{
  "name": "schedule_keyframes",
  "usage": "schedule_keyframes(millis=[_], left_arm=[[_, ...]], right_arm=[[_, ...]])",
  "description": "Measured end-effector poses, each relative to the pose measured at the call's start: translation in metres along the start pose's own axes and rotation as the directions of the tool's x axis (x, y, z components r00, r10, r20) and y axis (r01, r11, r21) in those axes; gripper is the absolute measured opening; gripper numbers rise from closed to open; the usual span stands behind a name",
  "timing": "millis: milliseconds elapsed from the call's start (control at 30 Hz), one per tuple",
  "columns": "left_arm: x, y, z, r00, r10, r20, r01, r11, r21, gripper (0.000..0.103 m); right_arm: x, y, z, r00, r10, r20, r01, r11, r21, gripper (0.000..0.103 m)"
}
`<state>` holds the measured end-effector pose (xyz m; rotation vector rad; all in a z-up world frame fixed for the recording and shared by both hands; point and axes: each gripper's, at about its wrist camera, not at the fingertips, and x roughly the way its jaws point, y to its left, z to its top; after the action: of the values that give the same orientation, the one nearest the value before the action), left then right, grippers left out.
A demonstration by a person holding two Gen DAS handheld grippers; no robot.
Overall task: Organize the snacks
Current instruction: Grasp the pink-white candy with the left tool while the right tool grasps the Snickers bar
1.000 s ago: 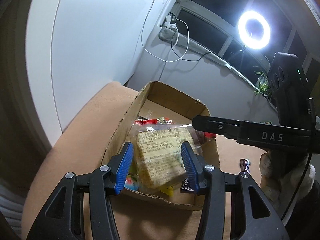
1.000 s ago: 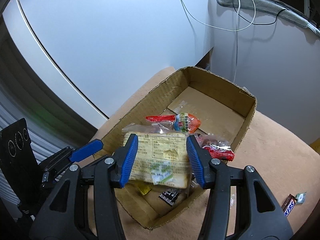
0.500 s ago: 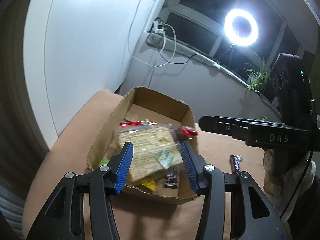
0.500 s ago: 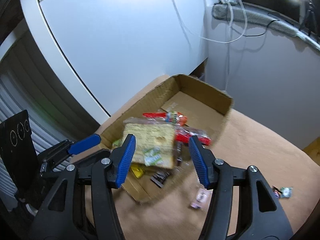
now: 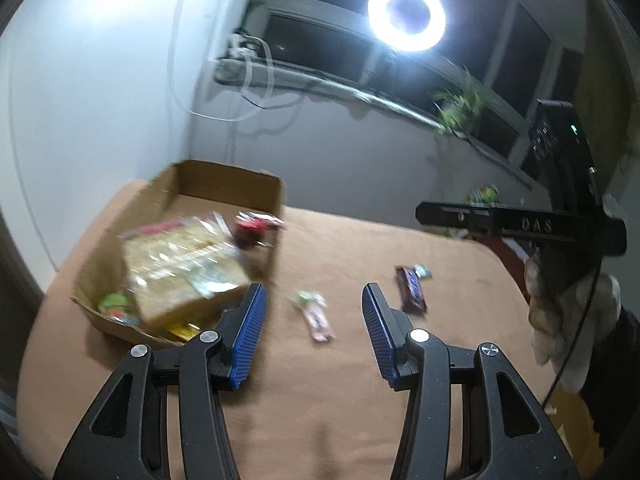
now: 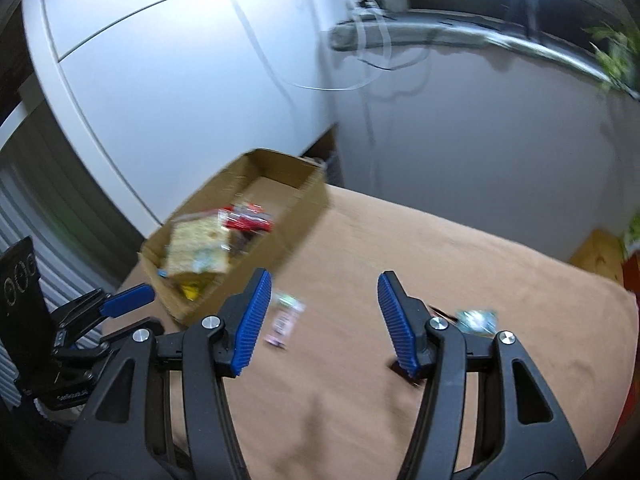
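A cardboard box (image 5: 224, 184) stands at the left of the tan table; it also shows in the right wrist view (image 6: 304, 216). In it lie a large clear bag of pale crackers (image 5: 180, 272) and a red packet (image 5: 256, 222). A small pink snack packet (image 5: 316, 316) lies on the table right of the box, also seen in the right wrist view (image 6: 284, 320). A brown chocolate bar (image 5: 410, 294) lies further right. My left gripper (image 5: 312, 336) is open and empty above the table. My right gripper (image 6: 320, 320) is open and empty, over the pink packet.
A small blue-green wrapped sweet (image 6: 478, 320) lies by the right finger. A white wall and cables stand behind the box. A ring light (image 5: 406, 16) shines above a window sill with a plant (image 5: 460, 104). A wooden item (image 6: 600, 256) stands at the far right.
Both grippers have pulled back and swung right, away from the box. The box now sits to their left and the loose snacks on the table have come into view.
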<state>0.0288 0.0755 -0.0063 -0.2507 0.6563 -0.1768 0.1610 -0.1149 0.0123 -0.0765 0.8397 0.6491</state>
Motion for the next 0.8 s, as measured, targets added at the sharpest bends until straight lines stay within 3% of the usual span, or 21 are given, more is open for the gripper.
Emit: schedule_keyframes(millis=[200, 300, 500, 800], left_arm=[[0.030, -0.030, -0.026, 0.995, -0.050, -0.090, 0.053, 0.998, 0.032, 0.048], [0.049, -0.039, -0.036, 0.989, -0.049, -0.141, 0.055, 0.998, 0.038, 0.048], [0.084, -0.033, -0.041, 0.976, -0.014, -0.216, 0.013, 1.000, -0.005, 0.048], [0.118, -0.030, -0.039, 0.964, 0.088, -0.252, -0.091, 0.996, 0.000, 0.048]], right_arm=[[0.003, -0.043, -0.039, 0.996, -0.073, -0.049, 0.074, 0.997, 0.021, 0.058], [0.018, -0.060, -0.054, 0.993, -0.062, -0.101, 0.066, 0.997, 0.044, 0.058], [0.045, -0.081, -0.070, 0.988, -0.039, -0.147, 0.052, 0.995, 0.084, 0.058], [0.070, -0.092, -0.070, 0.986, 0.028, -0.163, -0.009, 0.993, 0.114, 0.058]])
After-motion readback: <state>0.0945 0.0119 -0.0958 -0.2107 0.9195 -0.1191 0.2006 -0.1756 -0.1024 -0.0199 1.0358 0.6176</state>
